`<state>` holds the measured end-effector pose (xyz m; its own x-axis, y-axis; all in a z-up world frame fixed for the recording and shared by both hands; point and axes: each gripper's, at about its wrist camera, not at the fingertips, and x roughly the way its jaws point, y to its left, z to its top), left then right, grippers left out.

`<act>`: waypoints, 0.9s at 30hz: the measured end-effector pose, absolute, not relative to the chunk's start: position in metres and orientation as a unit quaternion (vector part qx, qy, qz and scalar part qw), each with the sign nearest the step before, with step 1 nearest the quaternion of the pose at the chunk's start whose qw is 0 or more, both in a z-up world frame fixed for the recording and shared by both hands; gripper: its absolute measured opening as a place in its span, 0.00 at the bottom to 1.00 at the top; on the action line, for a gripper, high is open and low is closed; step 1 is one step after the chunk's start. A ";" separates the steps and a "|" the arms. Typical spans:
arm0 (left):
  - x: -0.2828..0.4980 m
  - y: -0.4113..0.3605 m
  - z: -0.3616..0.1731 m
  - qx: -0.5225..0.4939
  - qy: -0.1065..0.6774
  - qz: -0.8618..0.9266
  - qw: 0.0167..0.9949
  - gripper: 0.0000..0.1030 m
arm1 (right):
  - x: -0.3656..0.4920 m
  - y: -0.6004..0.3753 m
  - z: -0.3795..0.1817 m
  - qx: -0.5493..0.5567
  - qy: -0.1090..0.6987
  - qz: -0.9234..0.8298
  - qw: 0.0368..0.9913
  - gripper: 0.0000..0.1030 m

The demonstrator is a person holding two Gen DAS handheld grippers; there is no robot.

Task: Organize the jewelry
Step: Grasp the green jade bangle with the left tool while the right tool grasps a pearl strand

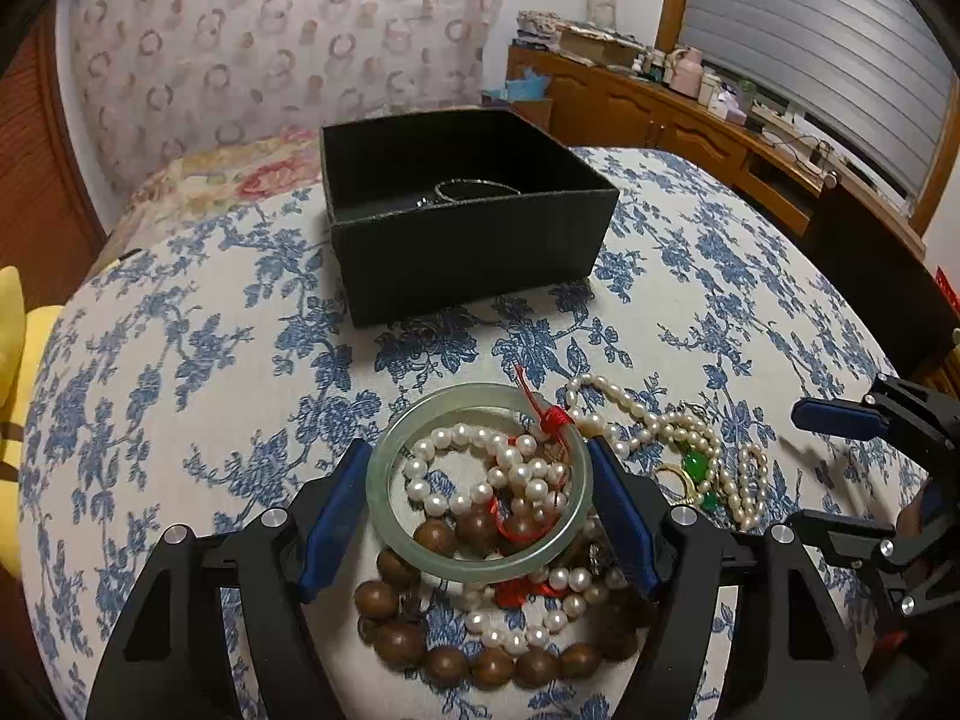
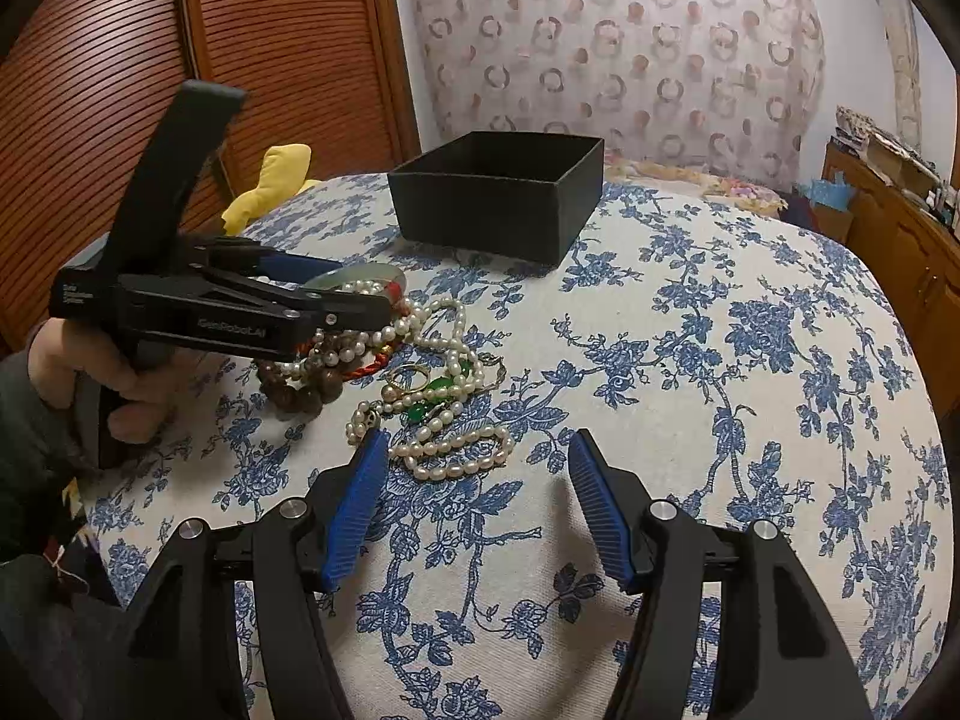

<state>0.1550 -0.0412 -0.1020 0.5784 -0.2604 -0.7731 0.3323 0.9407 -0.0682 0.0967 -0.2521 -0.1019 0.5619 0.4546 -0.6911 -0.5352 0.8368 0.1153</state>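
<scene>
A pale green jade bangle (image 1: pixel 480 564) sits between the blue pads of my left gripper (image 1: pixel 480 462), which is shut on it over a pile of pearl strands (image 1: pixel 480 480) and brown wooden beads (image 1: pixel 480 660). A long pearl necklace (image 1: pixel 690 426) with green stones (image 1: pixel 696 465) and a gold ring (image 1: pixel 675 474) lies to the right. The black open box (image 1: pixel 468 240) stands behind, with a silver chain (image 1: pixel 474 187) inside. My right gripper (image 2: pixel 474 456) is open and empty, just short of the pearl necklace (image 2: pixel 456 450). The left gripper (image 2: pixel 336 294) and bangle (image 2: pixel 360 273) also show in the right wrist view.
Everything rests on a bed with a white and blue floral cover (image 2: pixel 720 360). A yellow cloth (image 2: pixel 270 180) lies at the bed's left edge by a wooden wardrobe (image 2: pixel 120 60). A wooden cabinet (image 1: pixel 690 114) with clutter stands on the right.
</scene>
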 end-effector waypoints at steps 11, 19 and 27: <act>0.108 -0.018 -0.078 0.010 0.382 -0.155 0.911 0.67 | 0.088 -0.233 -0.096 -0.097 0.361 0.305 0.876 0.51; 0.090 -0.011 -0.076 0.005 0.371 -0.151 0.916 0.67 | 0.087 -0.201 -0.096 -0.137 0.366 0.340 0.855 0.32; 0.088 -0.004 -0.081 -0.004 0.372 -0.151 0.916 0.67 | 0.090 -0.190 -0.105 -0.174 0.383 0.341 0.841 0.25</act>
<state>0.0877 -0.0045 -0.0809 0.6771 -0.2799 -0.6806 0.2733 0.9543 -0.1206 0.0901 -0.1904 -0.1053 0.4745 0.4404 -0.7622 -0.7070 0.7065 -0.0319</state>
